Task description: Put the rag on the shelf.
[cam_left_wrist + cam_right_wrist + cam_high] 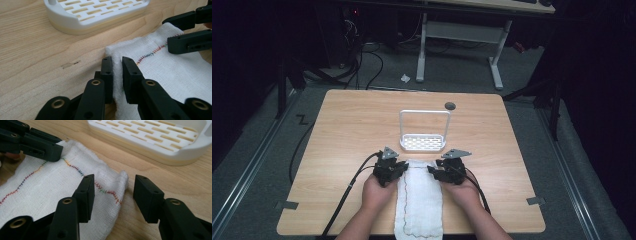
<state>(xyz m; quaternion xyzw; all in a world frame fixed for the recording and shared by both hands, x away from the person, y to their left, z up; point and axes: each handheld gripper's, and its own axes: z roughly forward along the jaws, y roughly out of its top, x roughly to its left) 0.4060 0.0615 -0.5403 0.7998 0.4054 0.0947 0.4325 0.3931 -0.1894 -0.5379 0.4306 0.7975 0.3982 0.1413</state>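
The white cloth [419,197], lying flat on the desk [347,130], is pinched at one far corner by the left gripper [117,65], while the right gripper [113,185], its jaws spread astride the other corner, should be closed squarely on the hem.

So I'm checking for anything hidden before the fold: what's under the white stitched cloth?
Around the white cloth with multicoloured stitching bare light wooden table shows, so it lies straight on that. Nothing bulges through, though whatever lies flat beneath it stays covered.
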